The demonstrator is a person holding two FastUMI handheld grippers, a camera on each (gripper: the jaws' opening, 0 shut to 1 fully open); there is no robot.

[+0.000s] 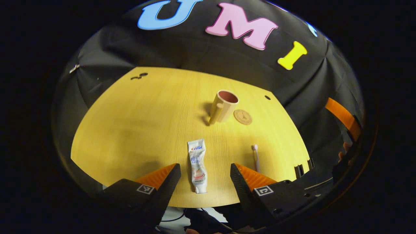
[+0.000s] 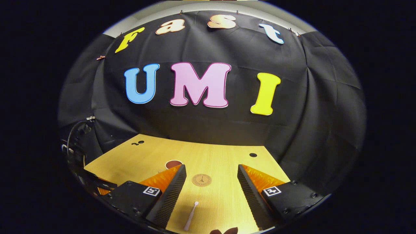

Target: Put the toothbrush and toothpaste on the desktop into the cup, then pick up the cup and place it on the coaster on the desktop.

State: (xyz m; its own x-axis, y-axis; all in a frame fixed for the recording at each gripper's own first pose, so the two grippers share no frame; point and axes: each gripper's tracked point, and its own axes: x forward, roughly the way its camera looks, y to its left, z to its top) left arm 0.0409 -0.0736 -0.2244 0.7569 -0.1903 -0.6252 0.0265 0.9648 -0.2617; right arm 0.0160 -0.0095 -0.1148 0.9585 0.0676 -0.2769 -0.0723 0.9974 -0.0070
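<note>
In the left gripper view, a white toothpaste tube (image 1: 197, 165) lies lengthwise on the wooden desktop (image 1: 143, 123), between and just beyond the fingers of my open left gripper (image 1: 205, 174). A pale toothbrush (image 1: 256, 157) lies to its right. Farther back stands a beige cup (image 1: 223, 106) with a dark pink inside, and a round wooden coaster (image 1: 242, 116) lies right beside it. In the right gripper view, my right gripper (image 2: 211, 177) is open above the near desk edge. The toothbrush (image 2: 191, 215) lies between its fingers, the coaster (image 2: 201, 179) beyond, and the cup's rim (image 2: 173, 163) peeks over the left finger.
Black cloth walls close in the desk at the back and sides. Small dark holes (image 1: 267, 97) mark the desktop near its far right corner, and a dark mark (image 1: 139, 76) sits at the far left. The other gripper (image 1: 344, 118) shows at the right edge of the left gripper view.
</note>
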